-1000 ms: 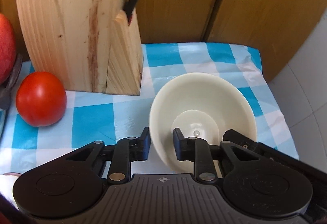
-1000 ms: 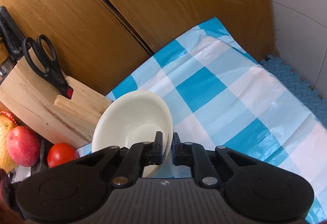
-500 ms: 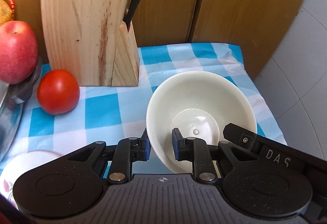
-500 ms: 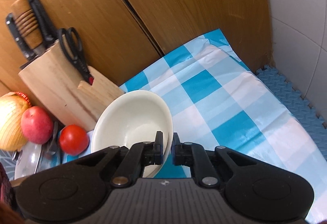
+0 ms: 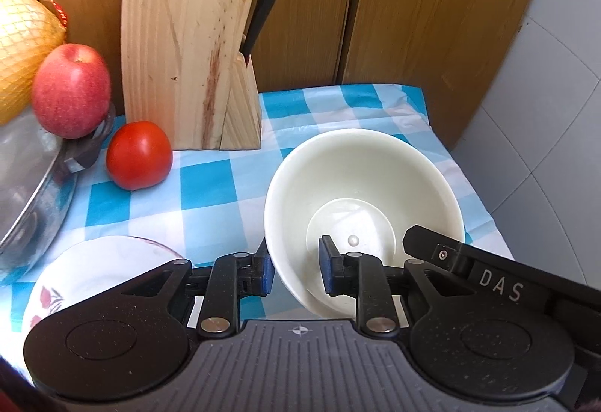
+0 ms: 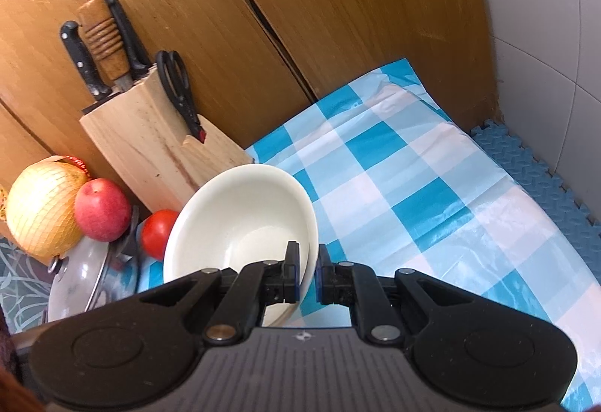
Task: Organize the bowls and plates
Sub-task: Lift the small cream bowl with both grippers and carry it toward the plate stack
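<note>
Our left gripper (image 5: 292,270) straddles the near rim of the cream bowl (image 5: 360,194), fingers apart and not clamped. Our right gripper (image 6: 308,278) pinches that bowl's right rim, holding it tilted above the checked cloth (image 6: 432,209), right of the knife block (image 5: 188,51). Only the left view shows a flowered plate (image 5: 94,269) in front of the block; only the right shows blue foam matting (image 6: 533,168).

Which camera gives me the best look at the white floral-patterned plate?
Left wrist view: the white floral-patterned plate lies lower left on the checked tablecloth, partly behind the left gripper. The right wrist view doesn't show it.
</note>
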